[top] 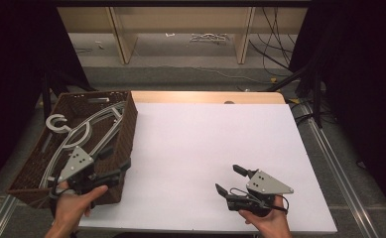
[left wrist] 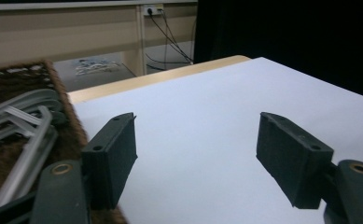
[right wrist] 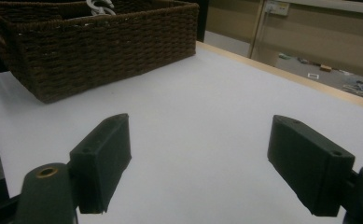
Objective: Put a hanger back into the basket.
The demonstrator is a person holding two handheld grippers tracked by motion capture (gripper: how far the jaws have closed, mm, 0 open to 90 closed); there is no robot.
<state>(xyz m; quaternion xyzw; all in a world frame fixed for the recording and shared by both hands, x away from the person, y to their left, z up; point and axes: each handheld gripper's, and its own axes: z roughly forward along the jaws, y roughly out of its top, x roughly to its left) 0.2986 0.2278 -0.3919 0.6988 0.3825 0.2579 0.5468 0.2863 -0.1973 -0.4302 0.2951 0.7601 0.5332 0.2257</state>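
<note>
Looking down from above, a white rectangular table top fills the middle, with a dark brown woven wicker basket at its nine o'clock edge. Inside the basket lie several pale grey plastic clothes hangers, stacked lengthwise with their hooks toward eleven o'clock. The left gripper, a black two-jaw tool with a grey three-cornered plate on top, is held in a hand at about seven o'clock, right at the basket's near right corner; its jaws point toward one o'clock and stand wide apart with nothing between them. In the left gripper view the left jaw sits just over the basket's rim, the grey hangers are off at nine o'clock, and bare white table lies between the pads. The right gripper, of the same make, is held at about five o'clock, well apart from the basket, hovering low over the white surface with its jaws aimed toward ten o'clock. Its jaws are also spread wide and hold nothing. In the right gripper view the wicker basket stands at eleven o'clock.
</note>
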